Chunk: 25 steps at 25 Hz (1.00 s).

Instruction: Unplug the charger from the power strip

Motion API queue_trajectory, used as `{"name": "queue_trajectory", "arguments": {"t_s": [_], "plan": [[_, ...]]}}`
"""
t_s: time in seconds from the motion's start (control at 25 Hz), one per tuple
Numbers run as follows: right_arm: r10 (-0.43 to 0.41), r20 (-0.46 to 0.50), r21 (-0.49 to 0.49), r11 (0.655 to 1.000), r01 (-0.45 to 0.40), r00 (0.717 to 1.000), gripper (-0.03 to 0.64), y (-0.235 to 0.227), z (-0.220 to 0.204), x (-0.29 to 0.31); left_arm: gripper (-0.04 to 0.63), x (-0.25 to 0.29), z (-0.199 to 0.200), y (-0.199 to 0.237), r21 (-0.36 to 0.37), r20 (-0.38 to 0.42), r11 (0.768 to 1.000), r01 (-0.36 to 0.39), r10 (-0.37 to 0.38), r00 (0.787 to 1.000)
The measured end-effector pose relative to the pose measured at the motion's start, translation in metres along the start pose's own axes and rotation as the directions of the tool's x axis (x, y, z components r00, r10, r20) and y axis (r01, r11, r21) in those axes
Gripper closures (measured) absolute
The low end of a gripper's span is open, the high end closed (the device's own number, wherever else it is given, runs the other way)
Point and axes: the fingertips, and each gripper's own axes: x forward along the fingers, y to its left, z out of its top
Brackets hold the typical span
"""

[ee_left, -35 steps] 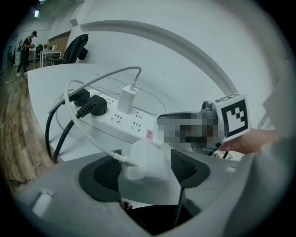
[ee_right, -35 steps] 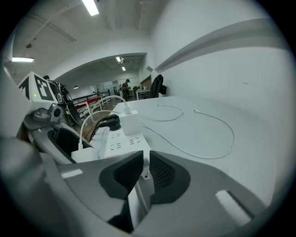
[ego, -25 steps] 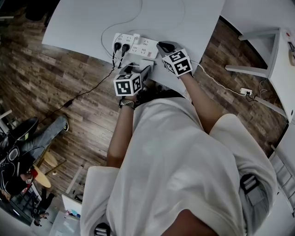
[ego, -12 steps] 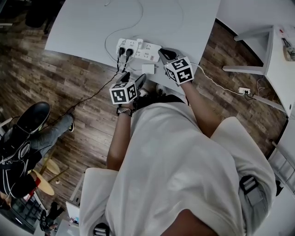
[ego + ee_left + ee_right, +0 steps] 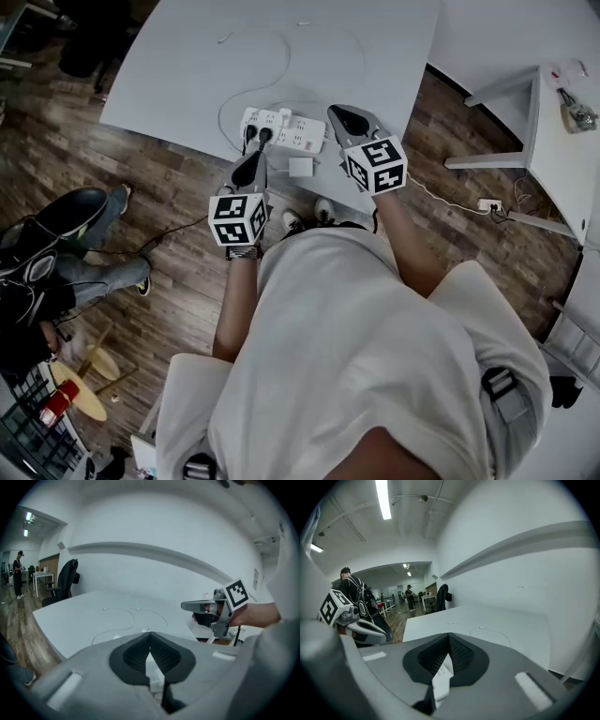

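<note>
The white power strip (image 5: 292, 132) lies near the front edge of the white table (image 5: 178, 75), with two black plugs (image 5: 256, 135) in its left end. A small white charger block (image 5: 301, 167) lies loose on the table just in front of the strip. My left gripper (image 5: 251, 161) hovers above the table edge, left of the charger. Its jaws have just been closing and now meet (image 5: 150, 637) with nothing between them. My right gripper (image 5: 340, 113) hangs above the strip's right end, its tips together (image 5: 449, 637). A white patch shows through the gap behind them.
Thin white cables (image 5: 248, 42) loop over the table behind the strip. Black cords (image 5: 173, 228) run from the plugs down to the wooden floor. A seated person (image 5: 56, 253) is at the left. A second white table (image 5: 553, 141) and a floor socket (image 5: 489, 204) are at the right.
Both grippers have lifted away from the table and the strip. The left one has drawn back toward the table edge and shut its jaws. The charger has stayed on the table.
</note>
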Motion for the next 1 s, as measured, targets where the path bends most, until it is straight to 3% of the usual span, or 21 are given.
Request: {"name": "queue_trajectory", "arguments": {"t_s": [0.24, 0.52, 0.6, 0.76, 1.0], "plan": [[-0.018, 0.151, -0.034, 0.999, 0.024, 0.988, 0.614, 0.002, 0.078, -0.023, 0.591, -0.011, 0.103, 0.0, 0.189, 0.184, 0.981, -0.036, 0.001, 0.983], [-0.015, 0.353, -0.128, 0.99, 0.064, 0.935, 0.614, 0.005, 0.185, -0.063, 0.591, -0.041, 0.224, -0.015, 0.361, 0.408, 0.921, -0.142, -0.019, 0.913], [0.003, 0.416, -0.156, 0.985, 0.068, 0.909, 0.614, 0.007, 0.218, -0.079, 0.589, -0.053, 0.251, -0.023, 0.384, 0.461, 0.908, -0.167, -0.031, 0.887], [0.014, 0.511, -0.212, 0.971, 0.111, 0.859, 0.614, 0.011, 0.269, -0.104, 0.589, -0.079, 0.291, -0.039, 0.387, 0.54, 0.907, -0.169, -0.074, 0.838], [0.0, 0.534, -0.235, 0.961, 0.148, 0.846, 0.615, 0.011, 0.291, -0.124, 0.591, -0.107, 0.314, -0.059, 0.413, 0.596, 0.888, -0.201, -0.097, 0.797]]}}
